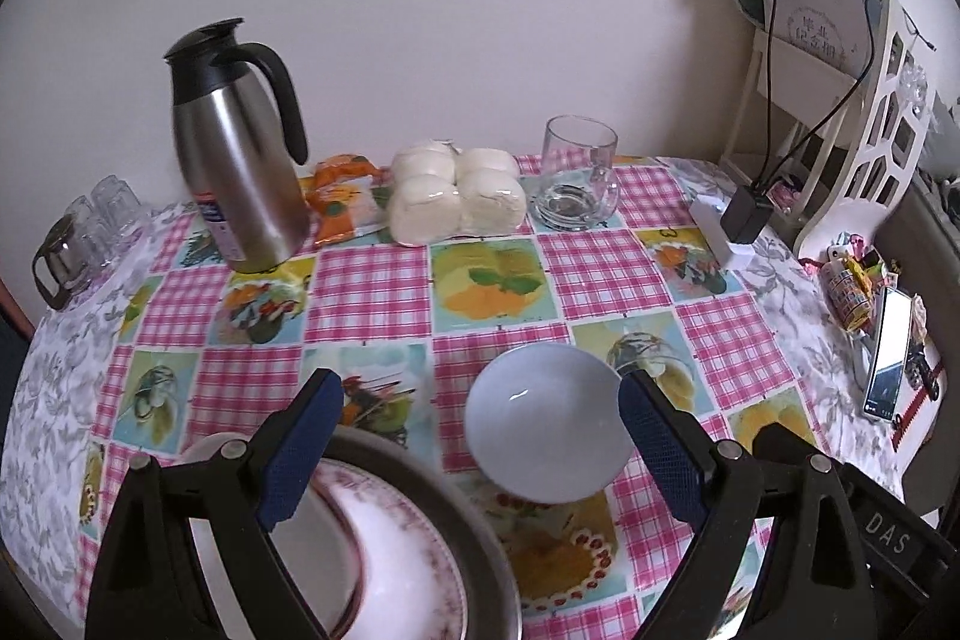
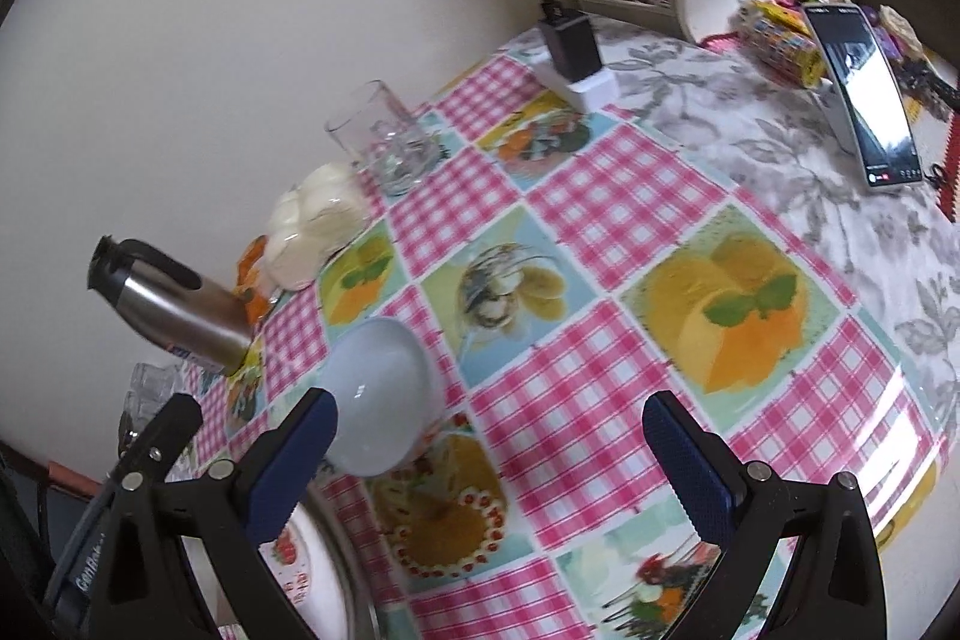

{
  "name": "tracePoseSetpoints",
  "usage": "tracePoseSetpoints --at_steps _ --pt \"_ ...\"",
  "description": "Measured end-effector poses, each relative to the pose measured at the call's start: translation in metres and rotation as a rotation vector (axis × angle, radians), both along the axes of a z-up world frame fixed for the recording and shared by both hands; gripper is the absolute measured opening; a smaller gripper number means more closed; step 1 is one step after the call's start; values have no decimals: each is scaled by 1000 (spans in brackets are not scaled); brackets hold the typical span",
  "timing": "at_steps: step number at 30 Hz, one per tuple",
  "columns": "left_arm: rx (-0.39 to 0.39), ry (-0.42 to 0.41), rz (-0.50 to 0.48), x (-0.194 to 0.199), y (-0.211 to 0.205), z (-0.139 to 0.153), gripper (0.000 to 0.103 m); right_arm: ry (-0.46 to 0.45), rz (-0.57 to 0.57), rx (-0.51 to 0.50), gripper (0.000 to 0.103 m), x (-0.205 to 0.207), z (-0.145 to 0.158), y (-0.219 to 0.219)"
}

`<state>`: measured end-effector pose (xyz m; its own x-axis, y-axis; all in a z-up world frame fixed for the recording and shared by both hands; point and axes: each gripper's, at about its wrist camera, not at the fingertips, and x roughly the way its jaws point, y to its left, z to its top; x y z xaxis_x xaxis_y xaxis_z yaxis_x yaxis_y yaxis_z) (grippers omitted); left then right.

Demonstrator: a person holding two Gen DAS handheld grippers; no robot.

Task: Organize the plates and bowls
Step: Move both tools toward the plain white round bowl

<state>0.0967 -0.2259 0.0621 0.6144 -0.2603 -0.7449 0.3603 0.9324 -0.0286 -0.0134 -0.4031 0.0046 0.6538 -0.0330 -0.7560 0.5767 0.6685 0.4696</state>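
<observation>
A pale blue bowl (image 1: pixel 549 424) sits upright on the checked tablecloth, just in front of my left gripper (image 1: pixel 480 451), nearer its right finger. The left gripper is open and empty. Below its left finger lies a white plate with a red floral rim (image 1: pixel 408 568) inside a metal tray (image 1: pixel 474 526). In the right wrist view the same bowl (image 2: pixel 381 400) is beside the left finger of my right gripper (image 2: pixel 489 466), which is open and empty over the cloth. The plate (image 2: pixel 294 562) and the tray rim (image 2: pixel 345 550) show at the lower left.
A steel thermos jug (image 1: pixel 240 160), bagged white buns (image 1: pixel 456 196), an orange packet (image 1: pixel 342 202) and a glass mug (image 1: pixel 579 172) stand along the back wall. Glasses (image 1: pixel 90 232) at far left. A charger (image 1: pixel 741 217), phone (image 1: pixel 888 358) and white rack (image 1: pixel 870 130) at right.
</observation>
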Motion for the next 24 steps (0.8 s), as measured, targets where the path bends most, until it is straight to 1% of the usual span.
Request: tracePoseSetpoints --at_steps 7,15,20,22,24 --pt "21 36 -2 15 -16 -26 93 56 -61 23 103 -1 -22 -23" --pt "14 75 8 33 -23 -44 93 96 -39 -7 103 19 -35 -18" --pt "11 90 9 39 -25 -50 92 108 -15 -27 103 32 -40 -9" --pt "20 87 18 41 -24 -51 92 118 -8 -39 103 36 -41 -6" --pt "9 99 19 43 -21 -53 92 122 -1 -44 103 38 -42 -4"
